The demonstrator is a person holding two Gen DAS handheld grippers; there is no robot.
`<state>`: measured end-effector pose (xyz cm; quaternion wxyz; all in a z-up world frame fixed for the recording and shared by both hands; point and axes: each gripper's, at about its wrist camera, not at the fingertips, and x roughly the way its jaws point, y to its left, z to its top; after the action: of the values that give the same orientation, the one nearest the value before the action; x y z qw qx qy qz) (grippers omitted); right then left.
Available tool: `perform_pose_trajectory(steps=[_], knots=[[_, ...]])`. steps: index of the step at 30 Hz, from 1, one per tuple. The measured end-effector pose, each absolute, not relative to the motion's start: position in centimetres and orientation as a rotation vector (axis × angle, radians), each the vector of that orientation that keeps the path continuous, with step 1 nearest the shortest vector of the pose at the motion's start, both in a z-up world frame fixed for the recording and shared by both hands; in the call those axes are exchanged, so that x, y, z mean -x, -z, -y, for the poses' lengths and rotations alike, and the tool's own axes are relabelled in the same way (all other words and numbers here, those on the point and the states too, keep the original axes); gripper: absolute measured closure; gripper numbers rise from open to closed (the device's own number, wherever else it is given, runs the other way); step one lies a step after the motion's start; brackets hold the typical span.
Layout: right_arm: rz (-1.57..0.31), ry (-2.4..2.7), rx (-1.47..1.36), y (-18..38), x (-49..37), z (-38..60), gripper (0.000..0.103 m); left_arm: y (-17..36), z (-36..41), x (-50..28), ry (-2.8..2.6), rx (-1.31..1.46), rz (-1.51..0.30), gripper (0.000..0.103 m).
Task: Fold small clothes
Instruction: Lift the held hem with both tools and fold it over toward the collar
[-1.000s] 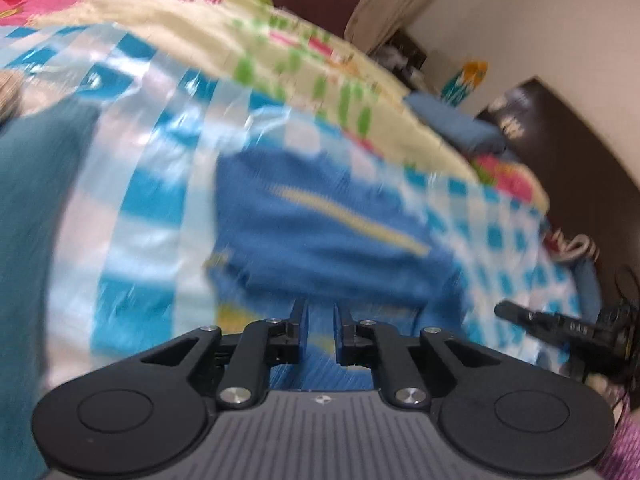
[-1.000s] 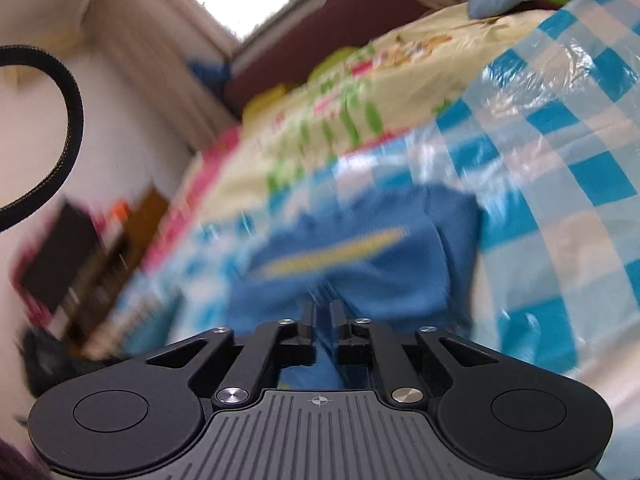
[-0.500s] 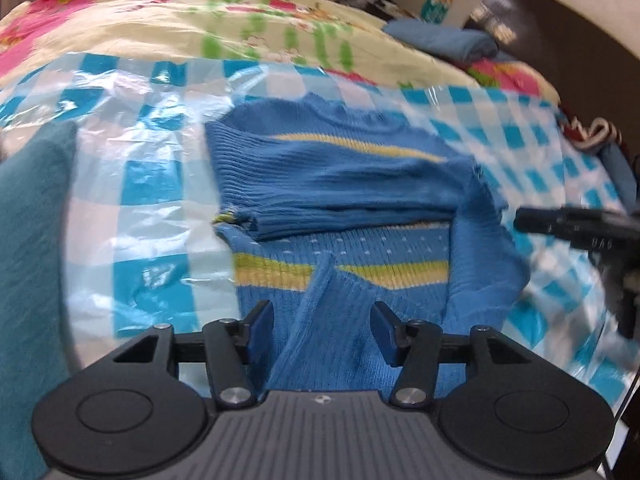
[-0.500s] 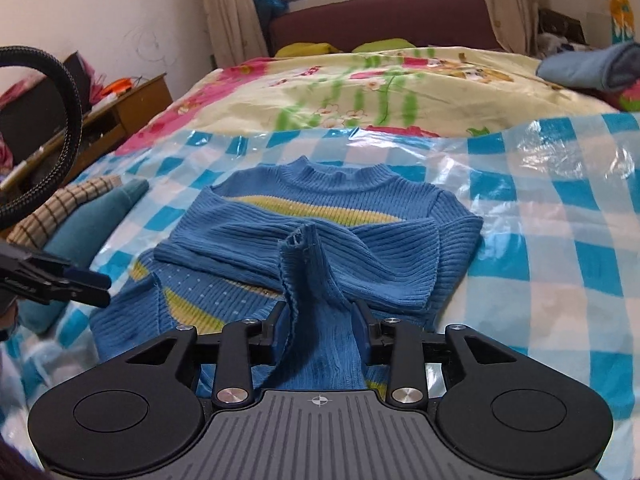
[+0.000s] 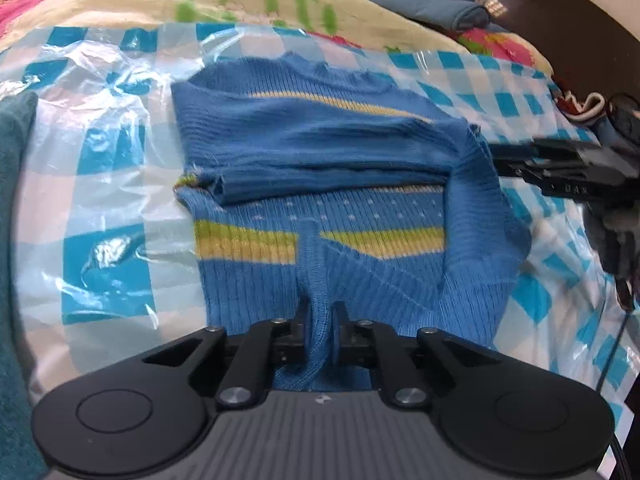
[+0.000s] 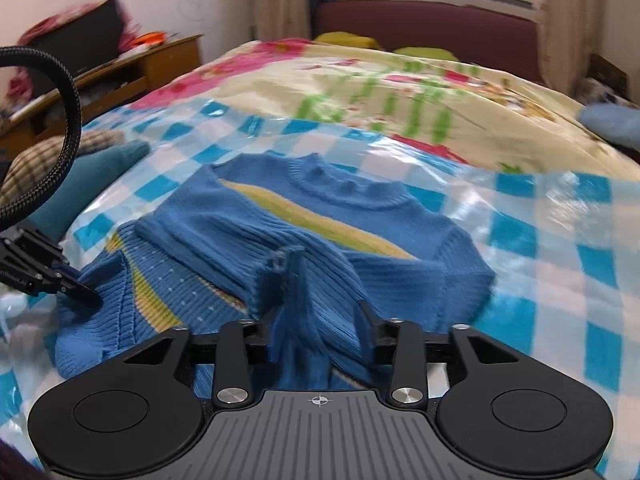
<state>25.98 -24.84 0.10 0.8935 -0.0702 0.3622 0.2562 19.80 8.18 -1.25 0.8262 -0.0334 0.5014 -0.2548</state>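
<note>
A small blue knit sweater [image 5: 320,148] with yellow stripes lies on a blue-and-white checked plastic sheet [image 5: 100,184] on the bed, sleeves folded across its chest. My left gripper [image 5: 320,312] is shut on a ridge of the sweater's bottom hem. My right gripper [image 6: 320,320] is open, its jaws apart around a raised fold of the sweater [image 6: 304,216] at its right hem. The right gripper also shows at the right edge of the left wrist view [image 5: 560,168]; the left one shows at the left edge of the right wrist view [image 6: 40,276].
A teal cloth [image 5: 12,240] lies left of the sheet, with a checked cushion [image 6: 36,160] behind it. A floral bedspread [image 6: 360,80] covers the far bed. A wooden desk [image 6: 132,68] stands left, folded blue clothes [image 5: 440,8] far right.
The left gripper has closed from open onto the sweater's hem. The right gripper's jaws have opened wider around the fold. Both views have steadied after an earlier blurred swing.
</note>
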Motion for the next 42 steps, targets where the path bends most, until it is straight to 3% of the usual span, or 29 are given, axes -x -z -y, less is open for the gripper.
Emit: perform_pose_trajectory(steps=[8,10,12,20,27,31,37,42], knots=[[-0.768,-0.599,0.215,0.7,-27.3,22.3,0.064,1.9,-7.4,-20.4,0.547,0.048,-1.079,0.085],[-0.781,-0.578,0.204,0.7,-27.2,22.0,0.086,2.0,-7.1,-20.1,0.543,0.024,-1.078,0.085],[-0.797,-0.558,0.158,0.6,-27.0,22.3,0.098,1.8,-6.9,-19.9,0.542,0.021,-1.073,0.090],[-0.712,-0.466,-0.157,-3.2,-25.1,27.3,0.099,-1.8,-9.1,-20.1,0.543,0.178,-0.944,0.091],[-0.588,-0.324,-0.378,-6.5,-26.7,31.7,0.099,-6.5,-12.1,-24.9,0.475,0.310,-0.745,0.091],[-0.634,-0.194,-0.475,-3.9,-30.2,33.1,0.099,-4.1,-13.0,-29.0,0.352,0.382,-0.753,0.091],[-0.759,-0.100,-0.408,1.2,-32.9,31.9,0.099,1.3,-12.0,-31.6,0.241,0.357,-0.864,0.090],[-0.753,-0.087,-0.403,2.0,-32.6,32.2,0.099,1.2,-12.2,-31.6,0.253,0.353,-0.841,0.089]])
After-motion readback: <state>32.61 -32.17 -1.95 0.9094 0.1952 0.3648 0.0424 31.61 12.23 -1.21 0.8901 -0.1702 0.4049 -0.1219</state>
